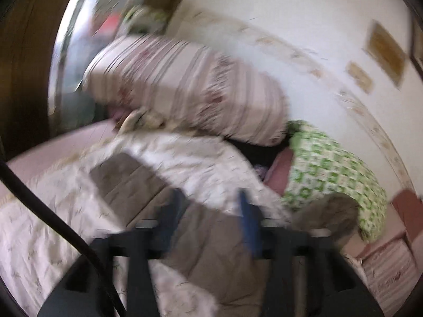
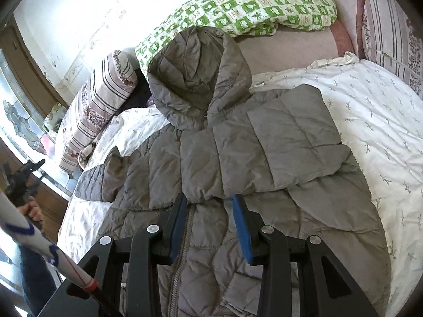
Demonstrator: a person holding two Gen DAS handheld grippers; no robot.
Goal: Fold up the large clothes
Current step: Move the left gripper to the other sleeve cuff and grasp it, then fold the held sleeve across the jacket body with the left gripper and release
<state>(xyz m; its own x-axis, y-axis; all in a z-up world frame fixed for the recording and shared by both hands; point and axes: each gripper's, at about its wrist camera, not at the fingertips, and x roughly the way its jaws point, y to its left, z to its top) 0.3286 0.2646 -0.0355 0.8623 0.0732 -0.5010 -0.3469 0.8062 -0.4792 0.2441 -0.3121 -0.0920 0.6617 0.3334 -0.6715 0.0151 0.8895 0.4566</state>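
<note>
Grey padded jacket (image 2: 238, 158) spread front-up on the white quilt (image 2: 383, 121) of the bed, hood (image 2: 198, 79) toward the green checked blanket (image 2: 251, 5), zip (image 2: 182, 251) closed.

Folding begun, far from finished: 1 sleeve (image 2: 296, 142) laid across the chest; the other sleeve (image 2: 100, 182) out to the side near the striped pillow (image 2: 97, 105).

Left to do, by the look of it: other sleeve in, hood down, body folded over.

Right gripper (image 2: 208, 224) above the jacket's middle, fingers apart, nothing between them.

Left gripper (image 1: 211, 211) blurred, fingers apart and empty, over quilt and jacket edge.
</note>
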